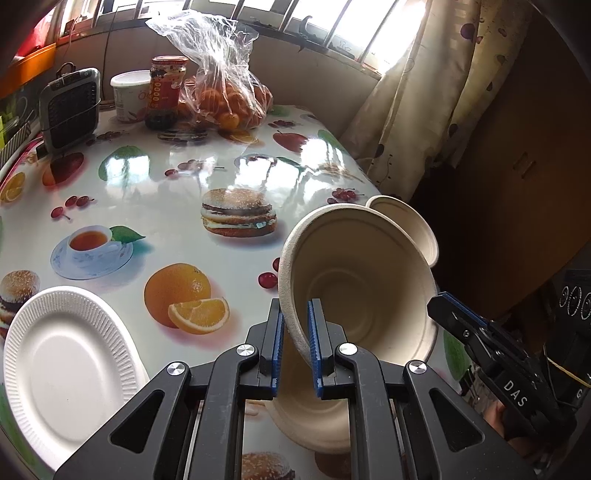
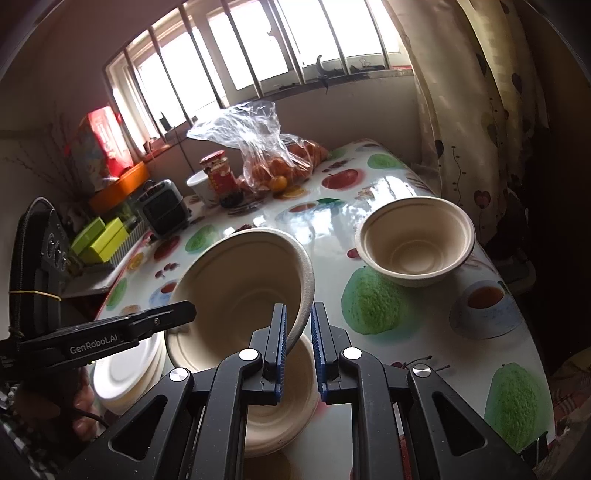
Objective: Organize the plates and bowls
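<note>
Hand-held grippers (image 1: 295,325) (image 2: 298,328) angled downward, clamped on opposite bowl (image 1: 362,280) rims.

- The left wrist camera sits just behind its own fingers (image 1: 293,343) and looks forward and down over the desk (image 1: 177,192) toward the window (image 1: 332,22). A tilted bowl (image 1: 354,280) is very near the lens.
- The right wrist camera sits behind its fingers (image 2: 298,345) in the same way, looking down over the desk (image 2: 332,240) at the window (image 2: 258,48), from farther right.
- Both views share the tilted bowl (image 2: 240,295), the bag of oranges (image 1: 225,92) (image 2: 277,162), the jar (image 1: 166,92) (image 2: 221,181), the white plates (image 1: 66,362) (image 2: 125,373) and a second bowl (image 1: 410,225) (image 2: 413,240).
- Each camera sees the other gripper (image 1: 480,339) (image 2: 110,332) at its frame's side.
</note>
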`<state>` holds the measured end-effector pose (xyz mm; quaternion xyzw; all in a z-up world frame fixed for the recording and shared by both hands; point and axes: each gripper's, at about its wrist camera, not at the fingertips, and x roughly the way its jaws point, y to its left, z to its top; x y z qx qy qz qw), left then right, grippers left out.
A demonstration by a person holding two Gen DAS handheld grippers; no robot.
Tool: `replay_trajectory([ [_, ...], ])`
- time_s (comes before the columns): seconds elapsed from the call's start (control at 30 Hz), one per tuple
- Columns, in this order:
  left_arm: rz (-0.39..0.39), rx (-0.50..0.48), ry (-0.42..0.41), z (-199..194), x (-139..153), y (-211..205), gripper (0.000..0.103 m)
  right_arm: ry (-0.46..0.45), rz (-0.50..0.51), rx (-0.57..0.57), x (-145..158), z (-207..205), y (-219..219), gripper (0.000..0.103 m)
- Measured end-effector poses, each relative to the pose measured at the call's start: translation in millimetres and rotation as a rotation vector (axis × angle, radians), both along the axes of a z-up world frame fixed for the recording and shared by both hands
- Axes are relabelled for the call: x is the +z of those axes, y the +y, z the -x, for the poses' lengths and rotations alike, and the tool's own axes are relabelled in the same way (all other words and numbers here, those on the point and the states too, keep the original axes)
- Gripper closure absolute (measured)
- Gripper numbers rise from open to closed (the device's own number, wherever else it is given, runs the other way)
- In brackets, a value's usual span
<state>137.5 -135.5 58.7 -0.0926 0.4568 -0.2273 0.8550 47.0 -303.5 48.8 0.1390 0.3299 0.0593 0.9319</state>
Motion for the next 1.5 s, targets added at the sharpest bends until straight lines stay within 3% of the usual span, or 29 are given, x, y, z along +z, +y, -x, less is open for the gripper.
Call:
replay_trajectory([
  [1.5, -0.027, -0.001, 0.055, 25.6, -25.5, 8.9, 0.090, 0.045, -0.014, -0.010, -26.7, 29.1, 13.7, 0.088],
])
